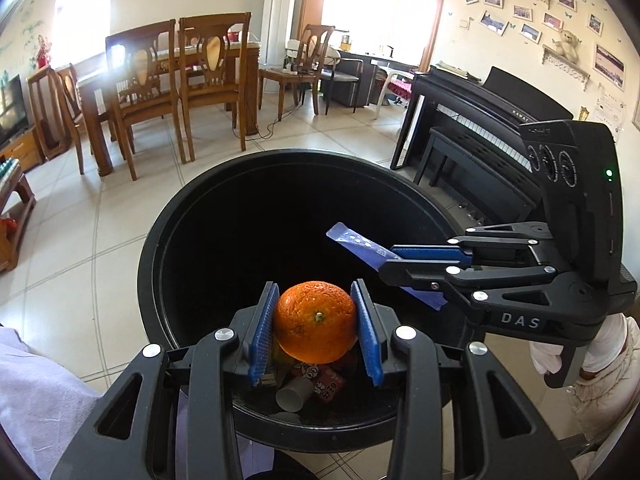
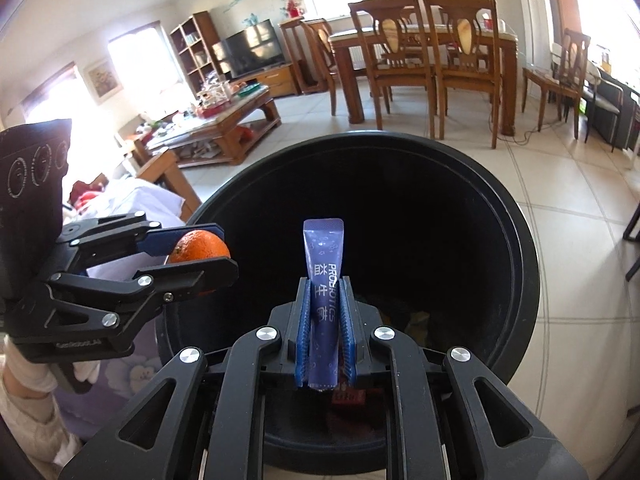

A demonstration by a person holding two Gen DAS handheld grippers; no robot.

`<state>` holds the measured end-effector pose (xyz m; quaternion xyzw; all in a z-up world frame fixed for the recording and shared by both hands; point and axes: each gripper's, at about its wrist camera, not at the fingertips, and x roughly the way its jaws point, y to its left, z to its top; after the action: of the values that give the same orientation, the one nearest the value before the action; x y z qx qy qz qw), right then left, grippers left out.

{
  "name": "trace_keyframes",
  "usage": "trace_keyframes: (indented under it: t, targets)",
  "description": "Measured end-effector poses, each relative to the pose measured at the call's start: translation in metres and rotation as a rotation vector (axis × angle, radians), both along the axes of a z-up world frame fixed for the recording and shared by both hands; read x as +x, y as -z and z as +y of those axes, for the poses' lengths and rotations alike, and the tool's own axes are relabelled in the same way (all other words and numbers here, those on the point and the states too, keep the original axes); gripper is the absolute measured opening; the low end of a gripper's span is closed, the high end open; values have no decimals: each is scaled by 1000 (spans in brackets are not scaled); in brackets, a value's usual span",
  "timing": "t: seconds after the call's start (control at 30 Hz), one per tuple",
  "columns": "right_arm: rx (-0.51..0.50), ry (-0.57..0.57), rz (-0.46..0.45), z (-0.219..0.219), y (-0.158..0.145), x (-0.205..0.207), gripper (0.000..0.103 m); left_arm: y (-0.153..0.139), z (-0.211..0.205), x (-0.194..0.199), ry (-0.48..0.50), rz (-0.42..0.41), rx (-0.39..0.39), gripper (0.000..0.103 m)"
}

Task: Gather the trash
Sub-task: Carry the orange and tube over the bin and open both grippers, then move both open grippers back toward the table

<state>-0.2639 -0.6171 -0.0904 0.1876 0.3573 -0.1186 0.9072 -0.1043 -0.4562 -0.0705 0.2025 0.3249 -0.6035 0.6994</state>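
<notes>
left hand-held gripper [image 1: 316, 322] clamped an orange [image 1: 315, 322], right hand-held gripper [image 2: 325, 320] a sachet [image 2: 325, 264], seemingly over the bin [image 1: 152, 248]; early release could have missed.

Left gripper [image 1: 316, 316] has an orange [image 1: 315, 322] pinched between its blue pads, right over the open black trash bin [image 1: 160, 240] in the middle of the frame. Down inside there's a grey paper cup [image 1: 294, 393] and some wrappers. At right, the right gripper [image 1: 390, 258] clamps a blue sachet [image 1: 360, 246] above the bin too.
</notes>
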Motion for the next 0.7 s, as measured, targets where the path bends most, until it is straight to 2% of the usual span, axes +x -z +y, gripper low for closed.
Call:
trace_keyframes:
  t: [0.07, 0.1, 0.13, 0.37, 0.5, 0.6, 0.7]
  targets:
    - [-1, 4, 4, -2, 1, 0, 25, -1, 1, 3, -6, 1, -9, 43]
    - [5, 9, 3, -3, 2, 0, 37, -1, 0, 4, -10, 0, -12, 47]
    - [14, 15, -2, -3, 2, -1, 44, -1, 1, 3, -16, -8, -14, 55]
    - [-1, 22, -5, 1, -1, -2, 46, -7, 11, 3, -20, -11, -35, 57]
    - [-6, 13, -2, 10, -6, 2, 46, -16, 31, 6, -39, -6, -60, 58]
    - [-2, -2, -11, 19, -12, 7, 58, -24, 53, 10, -68, -9, -83, 63]
    - [-20, -41, -17, 39, -19, 19, 58, -32, 78, 20, -105, -16, -101, 63]
